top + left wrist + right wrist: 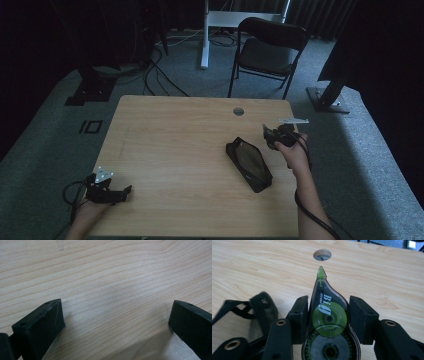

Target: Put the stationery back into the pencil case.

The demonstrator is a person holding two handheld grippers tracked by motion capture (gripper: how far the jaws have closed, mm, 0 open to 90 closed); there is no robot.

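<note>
Dim, shadowy room beyond the pale wood tabletop (175, 150); folding chair (267, 50) and floor cables barely readable. Right gripper (328, 315), fingers clamped on a green correction-tape dispenser (328, 322), lower body cut off. Black pouch (248, 163) just beside. Left gripper (116, 322) spread wide over bare wood, grasping nothing.

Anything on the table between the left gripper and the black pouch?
Nothing: in the high view, bare light wooden tabletop runs from the left gripper to the black zipped pouch.
</note>
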